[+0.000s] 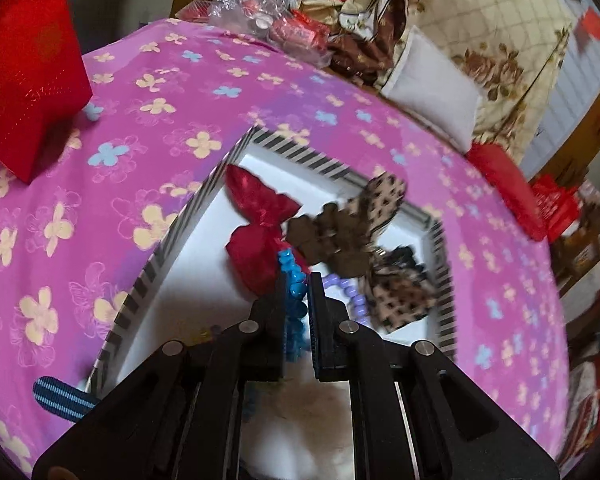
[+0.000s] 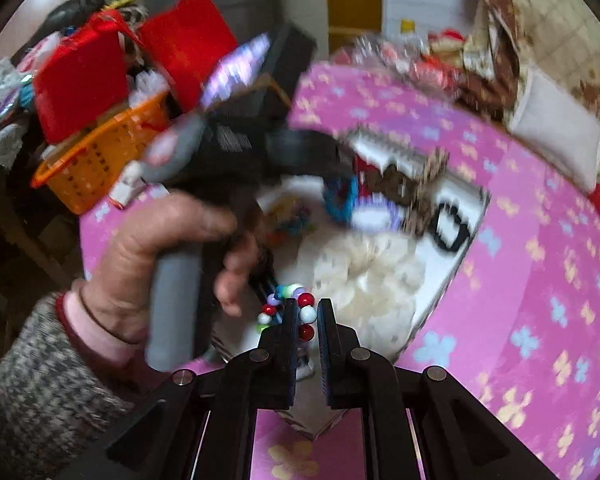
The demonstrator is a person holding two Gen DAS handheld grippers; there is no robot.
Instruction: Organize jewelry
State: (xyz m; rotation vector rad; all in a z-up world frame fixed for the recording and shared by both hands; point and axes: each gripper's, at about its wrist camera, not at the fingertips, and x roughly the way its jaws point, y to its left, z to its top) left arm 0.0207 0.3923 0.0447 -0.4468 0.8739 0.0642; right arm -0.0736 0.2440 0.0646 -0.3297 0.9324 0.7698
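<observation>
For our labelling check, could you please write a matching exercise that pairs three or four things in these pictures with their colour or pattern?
Things:
1. bead string between the left gripper fingers
2. box rim
3. bow at the box's far-left corner
4. basket behind the person's hand

Colours:
A. orange
B. black and white stripes
C. bright blue
D. red

Pairs: 1-C, 2-B, 3-D, 4-A

No legible text, label, brand or number appears in either wrist view; faint gold marks on the red box (image 1: pixel 28 68), upper left of the left wrist frame, are too blurred to read.
</observation>
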